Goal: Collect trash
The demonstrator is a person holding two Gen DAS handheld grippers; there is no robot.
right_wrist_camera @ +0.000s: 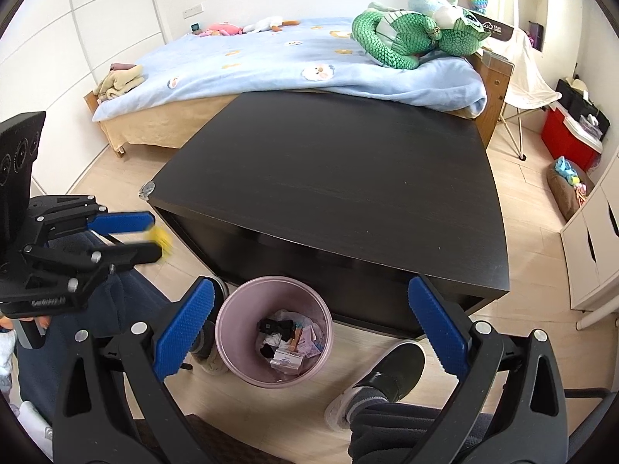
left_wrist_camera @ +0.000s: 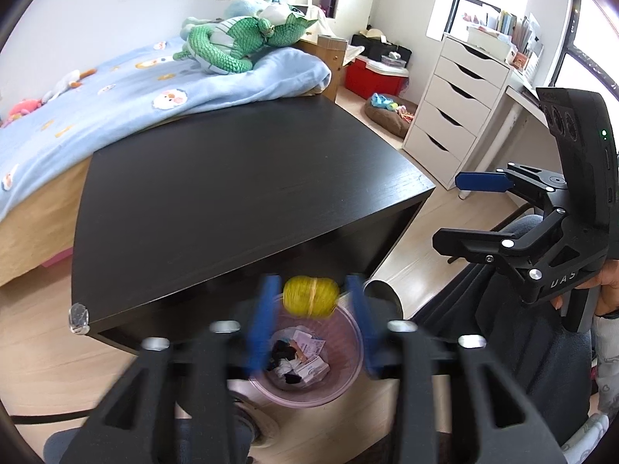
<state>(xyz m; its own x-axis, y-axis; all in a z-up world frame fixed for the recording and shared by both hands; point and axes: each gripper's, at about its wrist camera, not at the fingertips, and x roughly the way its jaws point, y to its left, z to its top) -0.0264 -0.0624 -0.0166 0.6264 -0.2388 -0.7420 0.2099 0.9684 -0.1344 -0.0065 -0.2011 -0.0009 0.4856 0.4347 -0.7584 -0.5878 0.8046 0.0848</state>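
A yellow ball of crumpled material (left_wrist_camera: 311,295) sits between the blue pads of my left gripper (left_wrist_camera: 311,285), directly above a pink trash bin (left_wrist_camera: 350,363). The jaws stand a little wider than the ball, with a gap at the left pad, so it is not pinched. The bin (right_wrist_camera: 232,332) stands on the floor against the black table (right_wrist_camera: 329,178) and holds paper scraps, small boxes and dark bits. My right gripper (right_wrist_camera: 309,290) hangs wide open over the bin with nothing in it. From the right wrist, the left gripper (right_wrist_camera: 154,236) shows at the left with the blurred yellow ball (right_wrist_camera: 161,237) at its tips.
A bed with a blue blanket (right_wrist_camera: 290,54) and a green plush toy (right_wrist_camera: 402,38) lies behind the table. White drawers (left_wrist_camera: 456,116) and a red box (left_wrist_camera: 373,75) stand to the right. The person's legs and shoes (right_wrist_camera: 383,379) flank the bin.
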